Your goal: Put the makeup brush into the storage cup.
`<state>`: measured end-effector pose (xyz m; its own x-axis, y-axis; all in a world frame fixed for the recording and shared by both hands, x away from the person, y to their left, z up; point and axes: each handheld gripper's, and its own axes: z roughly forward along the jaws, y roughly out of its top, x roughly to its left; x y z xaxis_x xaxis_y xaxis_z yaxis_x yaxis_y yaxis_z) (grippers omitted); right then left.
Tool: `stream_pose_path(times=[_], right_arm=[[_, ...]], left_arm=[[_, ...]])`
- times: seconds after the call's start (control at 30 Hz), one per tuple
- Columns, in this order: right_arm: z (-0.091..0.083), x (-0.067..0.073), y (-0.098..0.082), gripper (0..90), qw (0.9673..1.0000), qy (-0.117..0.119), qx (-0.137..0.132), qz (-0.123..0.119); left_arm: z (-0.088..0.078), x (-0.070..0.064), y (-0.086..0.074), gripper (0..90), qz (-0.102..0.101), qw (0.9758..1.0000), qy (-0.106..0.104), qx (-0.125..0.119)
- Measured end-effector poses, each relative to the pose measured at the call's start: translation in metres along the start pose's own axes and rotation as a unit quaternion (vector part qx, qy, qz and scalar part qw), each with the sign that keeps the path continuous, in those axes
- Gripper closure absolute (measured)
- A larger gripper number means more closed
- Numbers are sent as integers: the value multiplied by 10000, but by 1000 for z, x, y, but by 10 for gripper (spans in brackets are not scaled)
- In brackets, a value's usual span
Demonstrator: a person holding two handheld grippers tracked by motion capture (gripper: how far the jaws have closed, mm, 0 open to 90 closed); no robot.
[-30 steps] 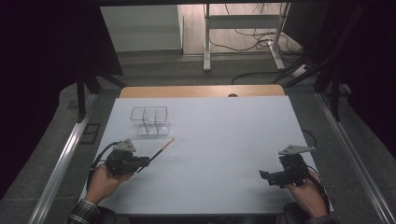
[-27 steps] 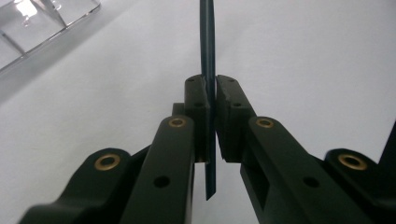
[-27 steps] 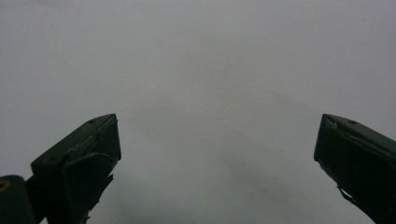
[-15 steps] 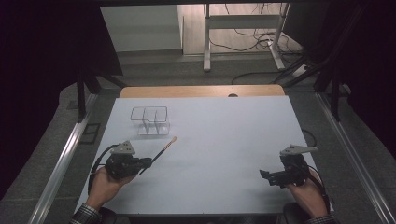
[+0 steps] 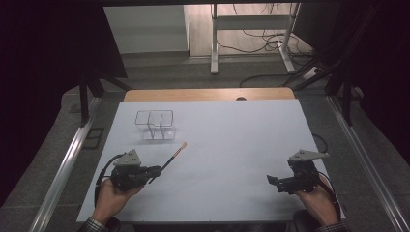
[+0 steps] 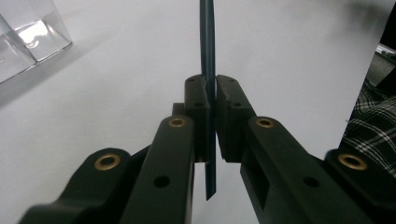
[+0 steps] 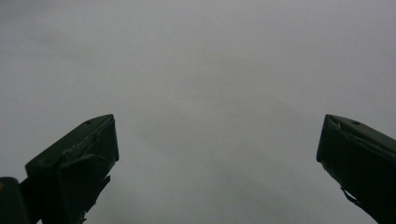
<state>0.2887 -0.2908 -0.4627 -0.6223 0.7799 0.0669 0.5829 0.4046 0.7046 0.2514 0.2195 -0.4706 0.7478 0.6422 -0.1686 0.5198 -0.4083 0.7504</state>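
Near the clear box (image 5: 155, 124), left jaws clamp the brush (image 5: 170, 161); right jaws gape, holding nothing

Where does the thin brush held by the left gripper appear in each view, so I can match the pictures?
High view: the brush runs from the left gripper up and right, pale tip toward the clear organiser.
Left gripper view: its dark handle stands upright at centre, clamped between the jaws.
Right gripper view: not in it.
Shared landmark: the clear organiser, at upper left in both.
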Motion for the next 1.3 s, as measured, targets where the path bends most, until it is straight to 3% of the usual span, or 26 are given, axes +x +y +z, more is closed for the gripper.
stream_pose_path(times=[0.47, 0.83, 1.3], right_arm=[[1, 9, 6, 0, 9994, 173, -288, -60], [11, 31, 20, 0, 9957, 712, -587, -87], [26, 59, 42, 0, 9903, 1237, -630, -111]], left_arm=[[-2, -4, 2, 849, -101, 9989, -261, -386], [0, -12, 3, 850, -174, 9970, -495, -574], [11, -17, 6, 849, -165, 9954, -741, -588]])
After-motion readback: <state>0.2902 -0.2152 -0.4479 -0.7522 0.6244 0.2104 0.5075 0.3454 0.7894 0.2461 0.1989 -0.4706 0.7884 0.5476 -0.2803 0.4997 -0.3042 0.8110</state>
